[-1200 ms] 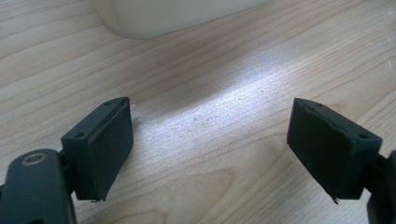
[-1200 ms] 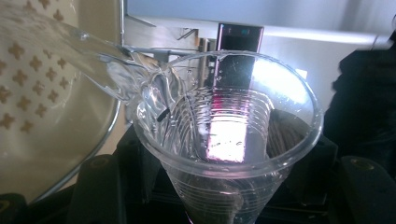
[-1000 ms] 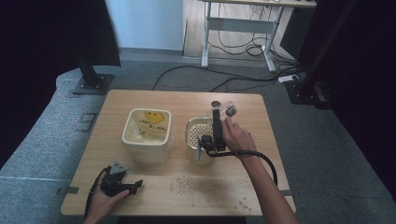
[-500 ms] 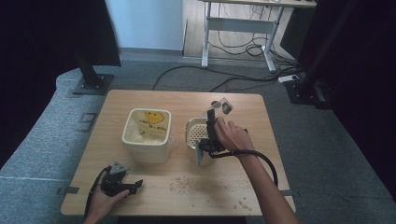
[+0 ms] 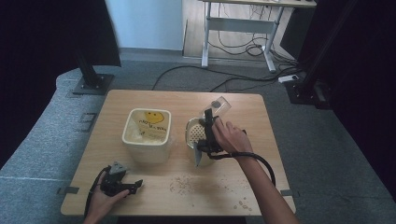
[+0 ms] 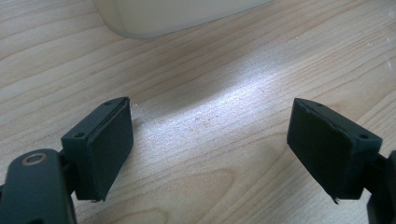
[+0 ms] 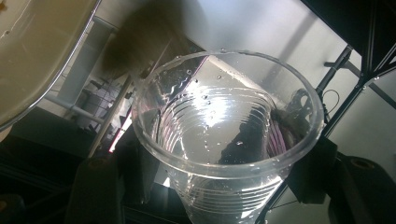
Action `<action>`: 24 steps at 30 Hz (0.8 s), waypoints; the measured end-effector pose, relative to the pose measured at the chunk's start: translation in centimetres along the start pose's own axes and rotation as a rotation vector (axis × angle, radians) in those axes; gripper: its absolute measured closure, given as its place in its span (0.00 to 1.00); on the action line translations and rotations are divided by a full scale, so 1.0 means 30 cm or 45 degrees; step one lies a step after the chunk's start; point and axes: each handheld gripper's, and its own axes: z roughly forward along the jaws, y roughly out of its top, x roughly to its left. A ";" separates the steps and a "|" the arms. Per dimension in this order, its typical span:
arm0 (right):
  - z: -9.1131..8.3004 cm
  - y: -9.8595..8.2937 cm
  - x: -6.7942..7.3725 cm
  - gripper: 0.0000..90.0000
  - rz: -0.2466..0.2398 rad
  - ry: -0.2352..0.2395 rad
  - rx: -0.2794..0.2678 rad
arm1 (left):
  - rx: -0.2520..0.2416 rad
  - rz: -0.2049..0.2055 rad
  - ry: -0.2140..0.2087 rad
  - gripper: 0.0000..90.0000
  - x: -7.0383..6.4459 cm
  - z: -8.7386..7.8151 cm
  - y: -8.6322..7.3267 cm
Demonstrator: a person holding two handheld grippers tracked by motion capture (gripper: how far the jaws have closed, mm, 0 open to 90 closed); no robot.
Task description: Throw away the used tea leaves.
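A clear plastic cup (image 7: 224,140), wet with droplets inside, sits between the jaws of my right gripper (image 7: 210,186), which is shut on it. In the high view the cup (image 5: 220,104) is tilted, mouth up and away, above the far edge of a perforated metal bowl (image 5: 193,134), with the right gripper (image 5: 210,116) under a hand. A cream square tub (image 5: 145,136) holding a yellow smiley-face bag stands left of the bowl. My left gripper (image 5: 133,185) rests at the table's front left. Its jaws (image 6: 210,144) stand wide open over bare wood.
Loose grains (image 5: 187,184) lie scattered on the wooden table (image 5: 261,121) in front of the bowl and toward the front right. The tub's base (image 6: 177,14) shows just beyond the left gripper. A cable trails from each gripper.
The right gripper has shifted the cup slightly left and up, over the bowl. The left gripper has not moved.
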 end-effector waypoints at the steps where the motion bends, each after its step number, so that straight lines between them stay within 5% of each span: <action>1: 0.000 -0.001 0.001 0.40 0.004 0.000 0.000 | 0.000 0.001 0.000 0.16 0.000 0.000 0.000; 4: 0.002 -0.010 -0.004 0.40 0.069 0.020 0.006 | -0.001 0.004 -0.001 0.16 -0.001 -0.001 0.000; 7: 0.001 -0.028 -0.023 0.40 0.243 0.081 -0.006 | 0.000 0.003 -0.001 0.16 0.000 -0.001 0.000; 16: -0.015 -0.111 -0.099 0.40 1.065 0.376 -0.086 | 0.002 0.007 0.000 0.16 -0.004 0.002 0.001; 24: 0.002 -0.227 -0.126 0.40 1.944 0.596 -0.172 | -0.001 0.007 0.001 0.16 -0.005 0.001 -0.001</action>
